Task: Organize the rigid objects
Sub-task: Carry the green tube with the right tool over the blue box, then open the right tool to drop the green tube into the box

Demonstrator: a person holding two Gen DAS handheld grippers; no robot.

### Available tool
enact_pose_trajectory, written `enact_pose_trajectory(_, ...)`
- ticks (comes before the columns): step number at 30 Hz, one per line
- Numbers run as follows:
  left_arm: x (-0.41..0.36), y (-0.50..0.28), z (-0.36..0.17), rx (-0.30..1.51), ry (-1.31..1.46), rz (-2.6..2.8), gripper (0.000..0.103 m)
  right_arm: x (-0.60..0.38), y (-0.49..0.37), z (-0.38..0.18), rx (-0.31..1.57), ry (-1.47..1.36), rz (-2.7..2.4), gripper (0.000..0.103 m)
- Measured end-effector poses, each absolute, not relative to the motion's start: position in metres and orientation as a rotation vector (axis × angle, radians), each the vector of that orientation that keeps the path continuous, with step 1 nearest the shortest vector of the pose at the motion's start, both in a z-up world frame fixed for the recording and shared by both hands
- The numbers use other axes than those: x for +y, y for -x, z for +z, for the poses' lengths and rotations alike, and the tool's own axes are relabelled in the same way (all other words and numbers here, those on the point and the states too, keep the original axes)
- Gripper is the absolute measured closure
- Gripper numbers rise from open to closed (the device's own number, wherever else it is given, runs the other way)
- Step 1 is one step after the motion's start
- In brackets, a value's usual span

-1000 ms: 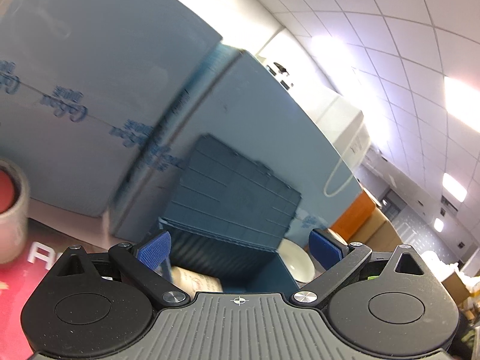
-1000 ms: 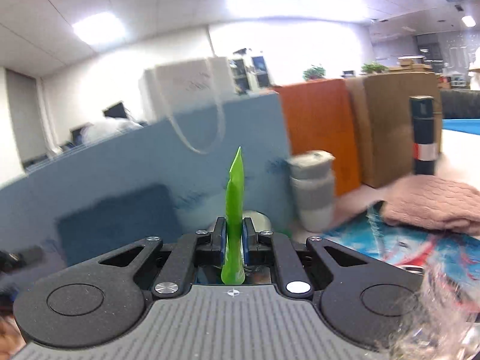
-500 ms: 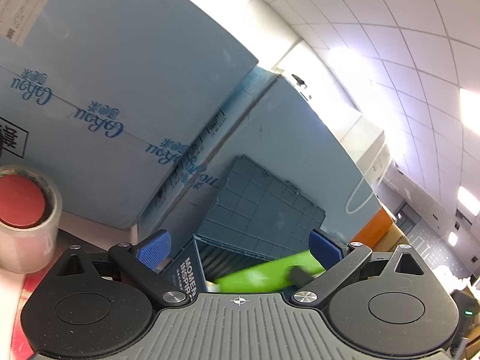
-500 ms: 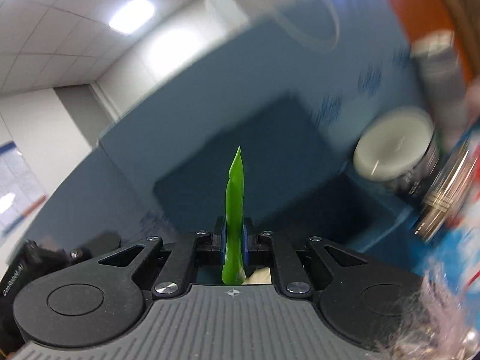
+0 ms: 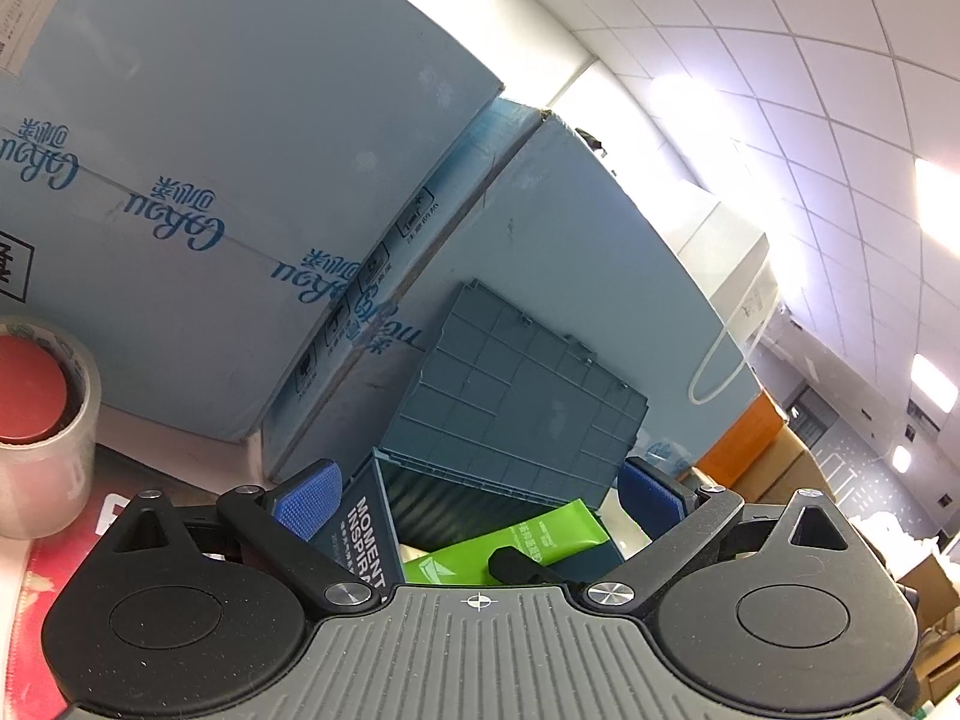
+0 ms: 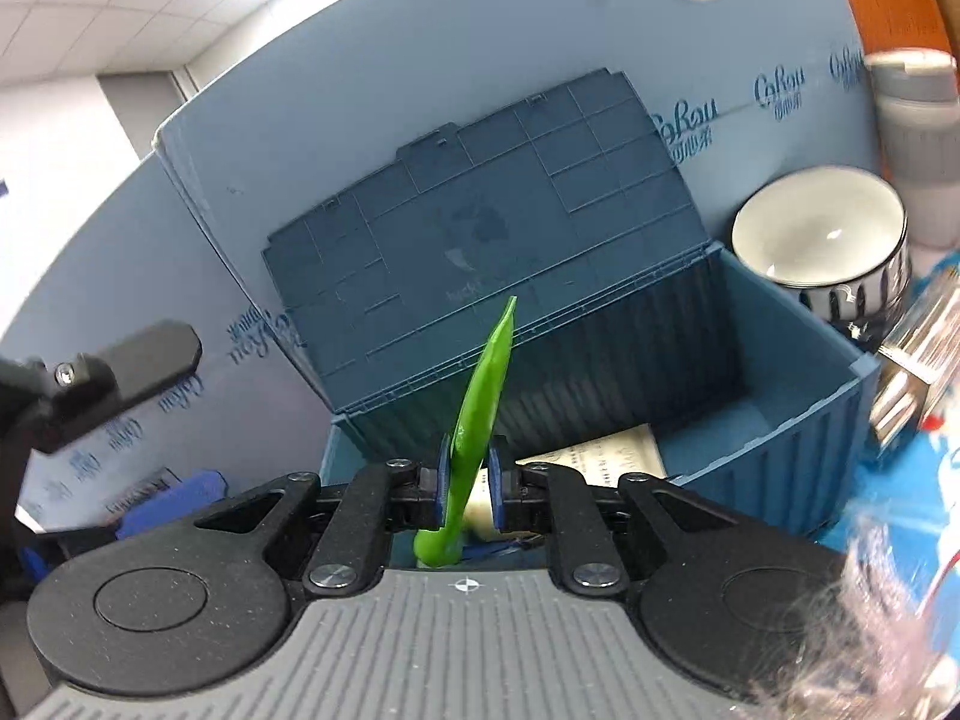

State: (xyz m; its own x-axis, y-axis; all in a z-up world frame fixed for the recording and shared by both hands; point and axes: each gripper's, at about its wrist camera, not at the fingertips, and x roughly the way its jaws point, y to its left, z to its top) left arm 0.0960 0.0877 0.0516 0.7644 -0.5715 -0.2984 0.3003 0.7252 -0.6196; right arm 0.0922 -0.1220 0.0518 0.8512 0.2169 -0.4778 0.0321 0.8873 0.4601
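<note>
Holding the green tube (image 6: 480,414) upright in my right tool (image 6: 467,489), I have the 2 blue pads nearly together, with the tube leaning between them. The jaws are just starting to part, so the grip is loosening. The tube's cap end sits low by the tool body and its flat crimped tip points up and away. My left tool (image 5: 477,498) is near the left end of the box with its jaws spread wide and nothing between the pads; it shows up at the left edge of the right view.

Just beyond the right tool lies the open blue storage box (image 6: 774,420), with a pale printed packet (image 6: 600,450) already on its floor. Its ribbed lid (image 6: 480,228) stands open, leaning back against the light blue cartons (image 6: 372,60). To the right of the box, farther off, sits a white bowl (image 6: 822,234).

To do this well, I judge I should lower the tube inside the walls before letting go fully, easing it beside the packet so it lies flat rather than propped on the rim, and keep the left tool clear of the drop.
</note>
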Motion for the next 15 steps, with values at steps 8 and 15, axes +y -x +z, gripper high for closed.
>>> enact_pose_trajectory(8, 0.084, -0.096, 0.054, 0.499, 0.566, -0.505, 0.003, -0.115, -0.087, 0.053, 0.54, -0.328, 0.024, 0.07)
enact_pose_trajectory(15, 0.061, -0.079, 0.069, 0.446, 0.478, -0.545, 0.003, -0.117, -0.079, 0.058, 0.539, -0.298, 0.002, 0.055)
